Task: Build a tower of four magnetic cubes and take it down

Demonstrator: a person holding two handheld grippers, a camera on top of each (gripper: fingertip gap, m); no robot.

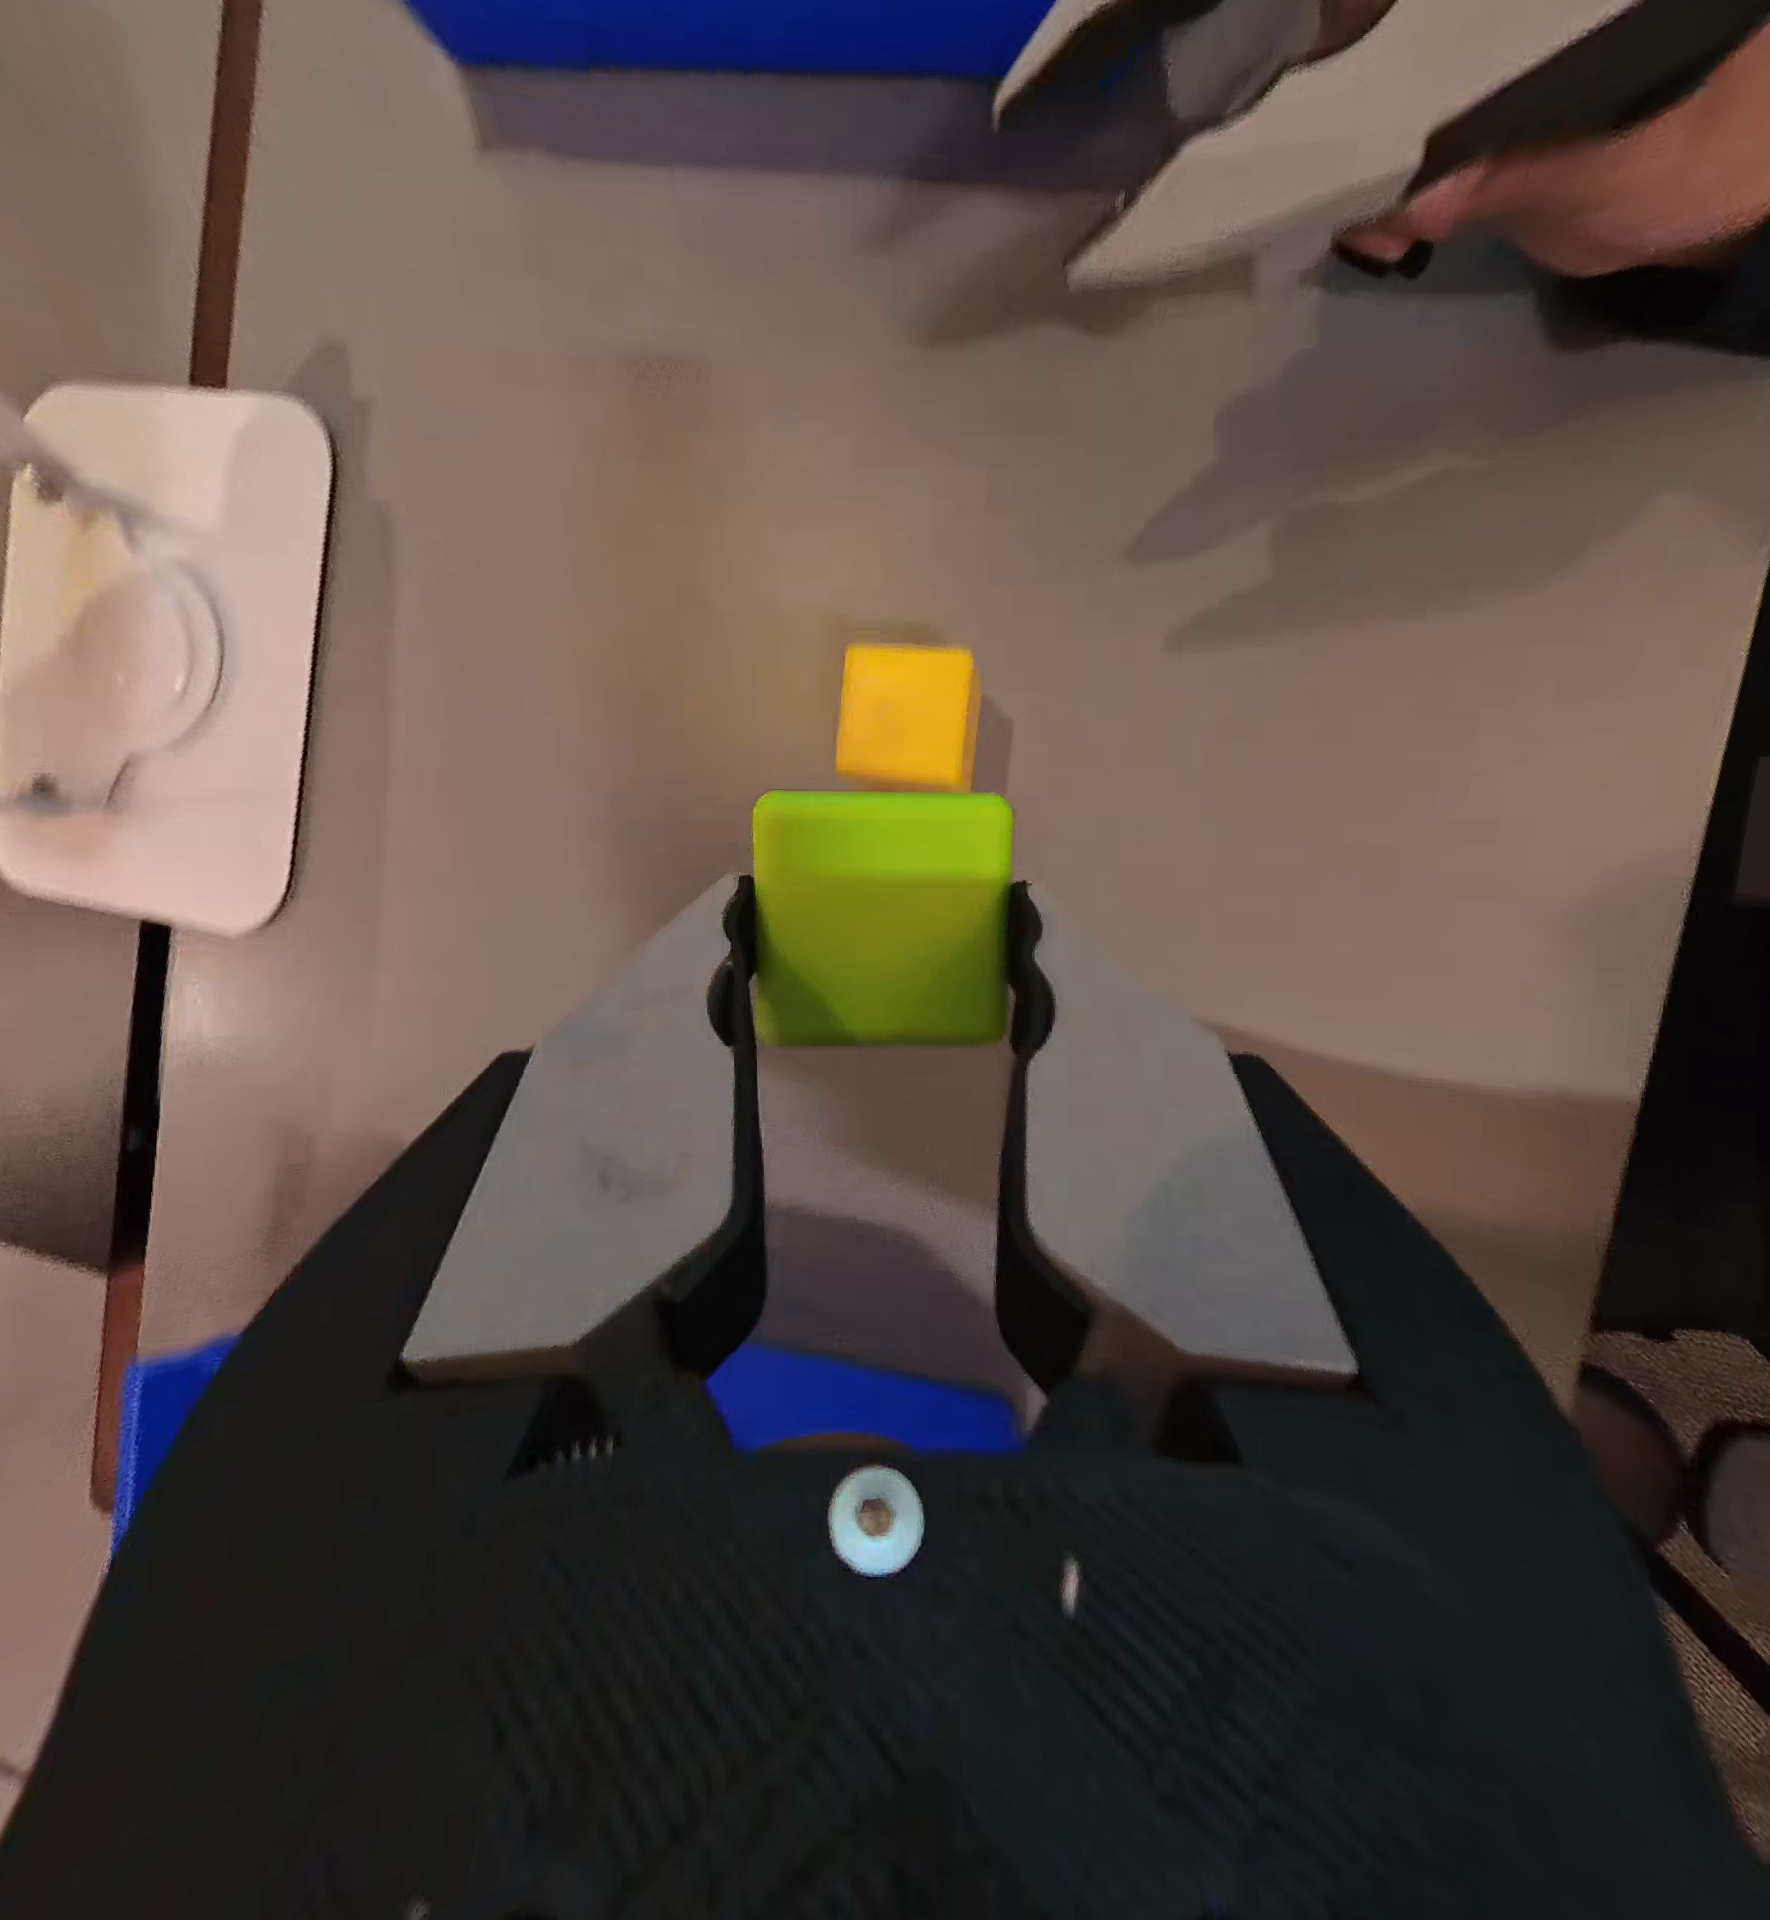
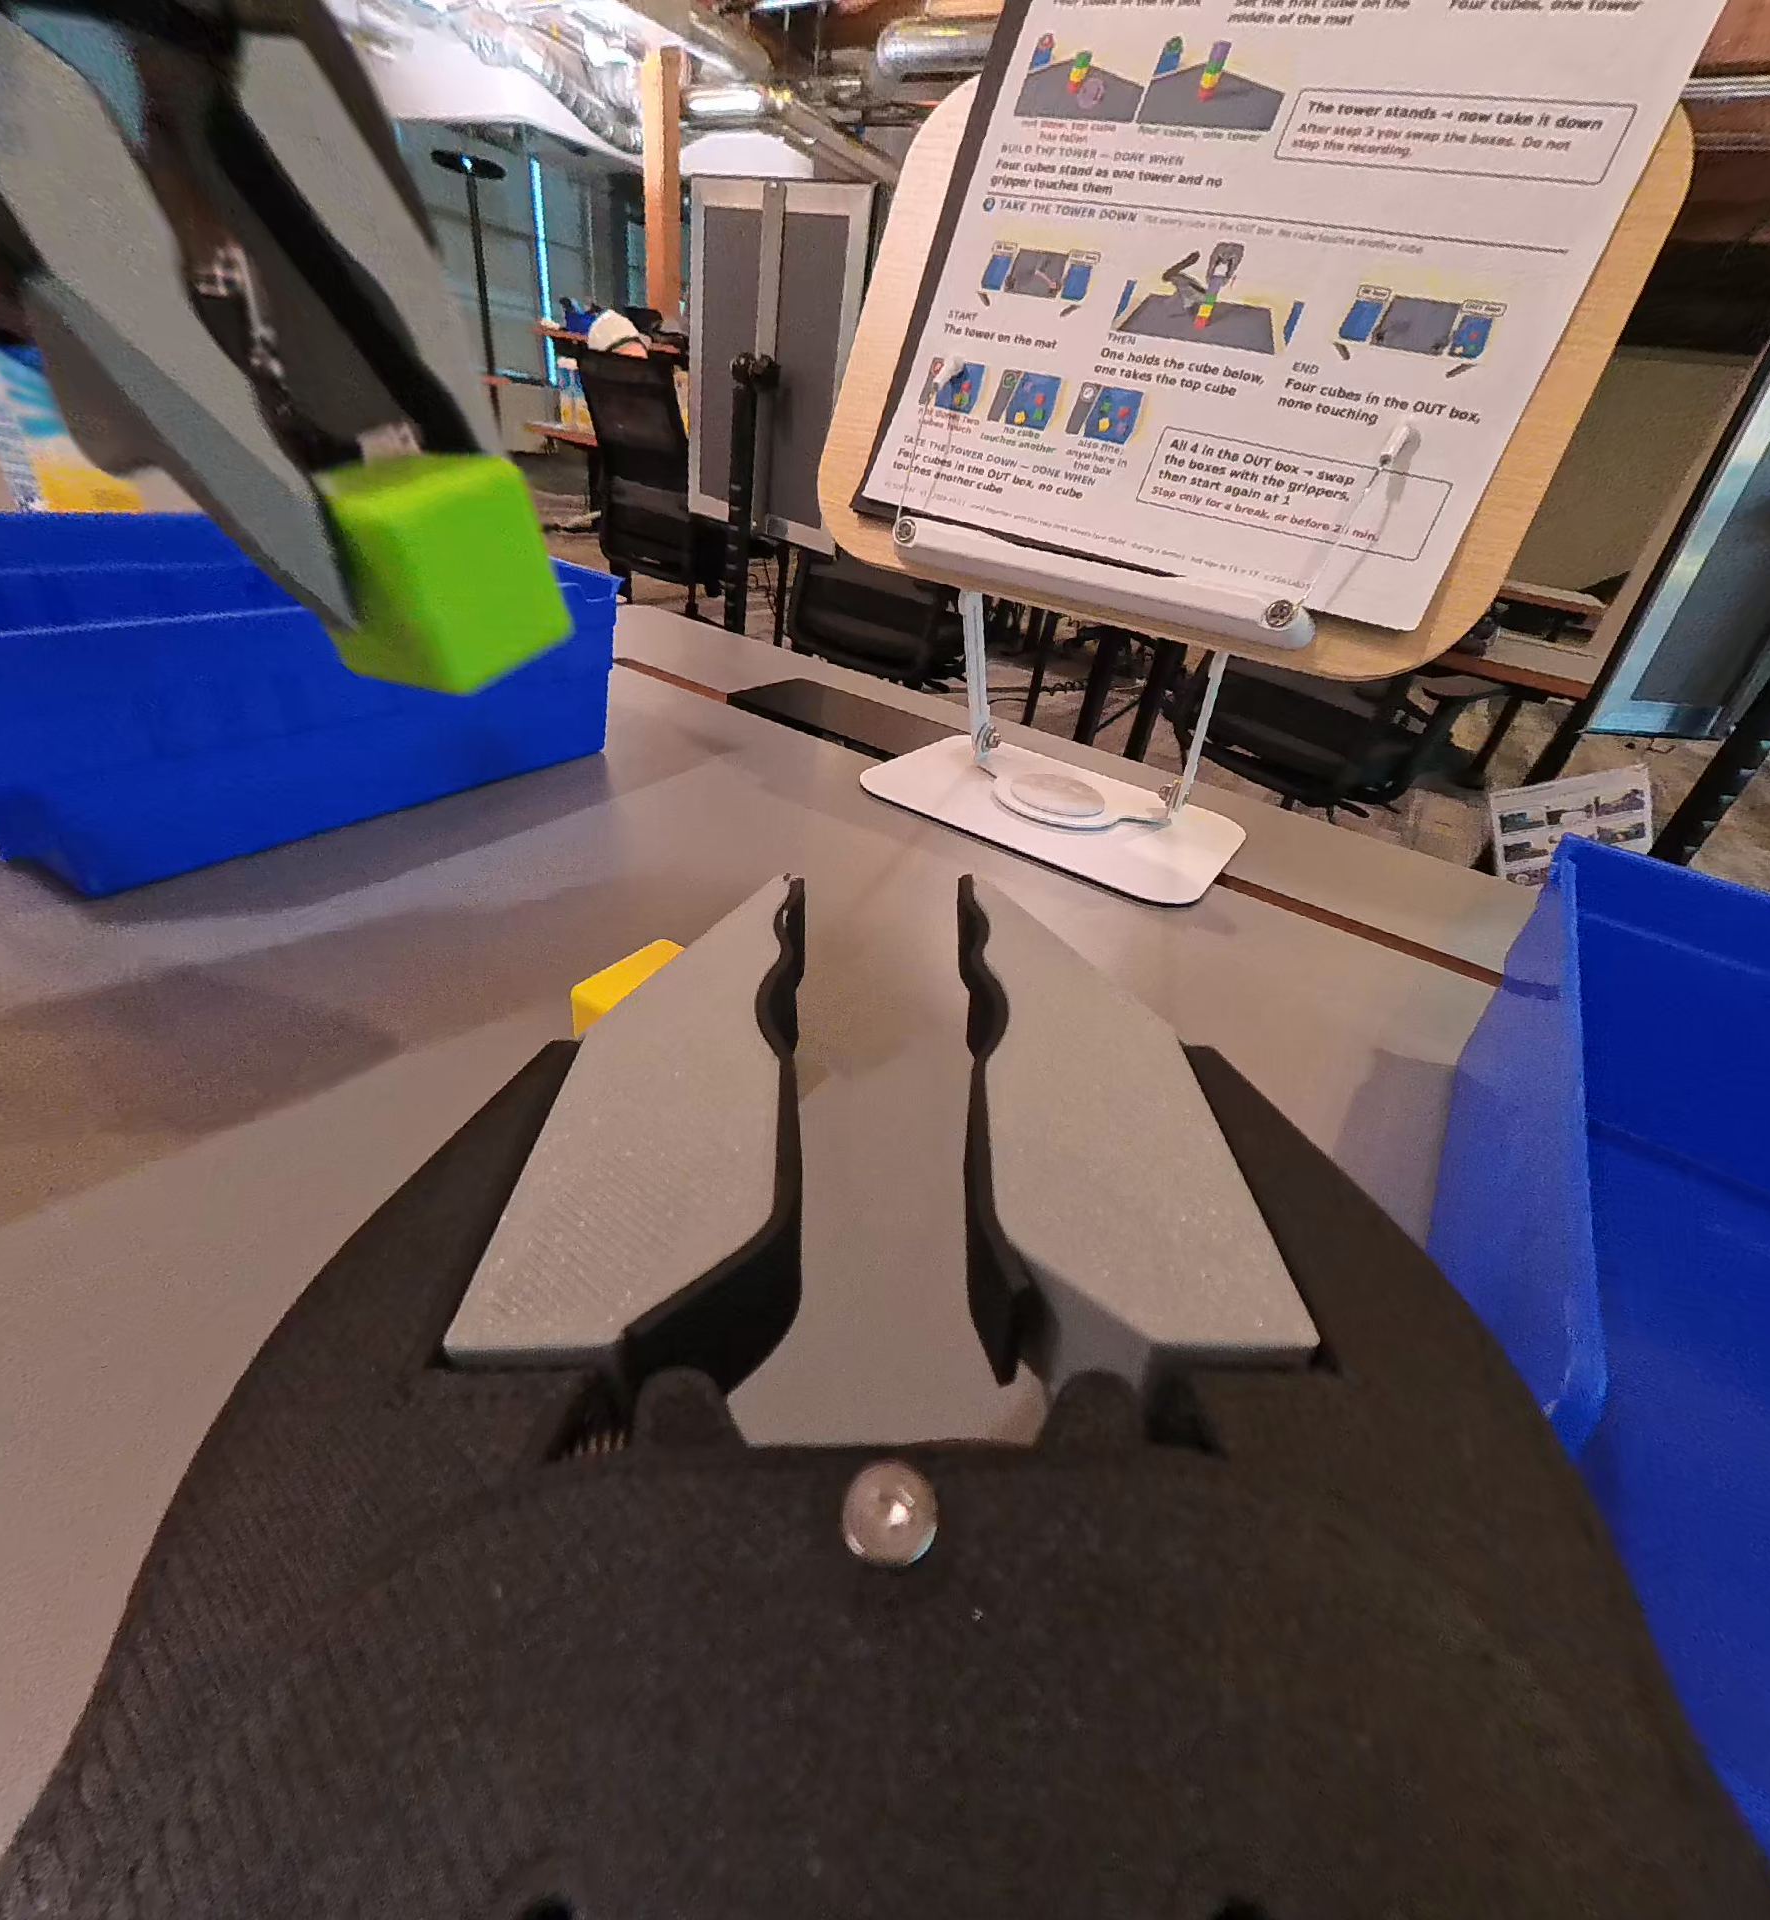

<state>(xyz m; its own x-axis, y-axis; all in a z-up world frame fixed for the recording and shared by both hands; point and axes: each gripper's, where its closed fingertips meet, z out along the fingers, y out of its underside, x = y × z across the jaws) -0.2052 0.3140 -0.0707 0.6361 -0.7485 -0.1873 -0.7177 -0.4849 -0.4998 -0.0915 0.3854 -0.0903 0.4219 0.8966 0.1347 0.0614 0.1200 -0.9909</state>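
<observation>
Left wrist view is looking steeply down on the surface (image 1: 1276, 883); right is looking low across it (both sharing the green cube (image 1: 881, 920), yellow cube (image 1: 907, 715)).

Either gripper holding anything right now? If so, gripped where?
The left gripper holds the green cube in the air, jaws clamped on two opposite side faces. The right gripper is open and holds nothing.
</observation>
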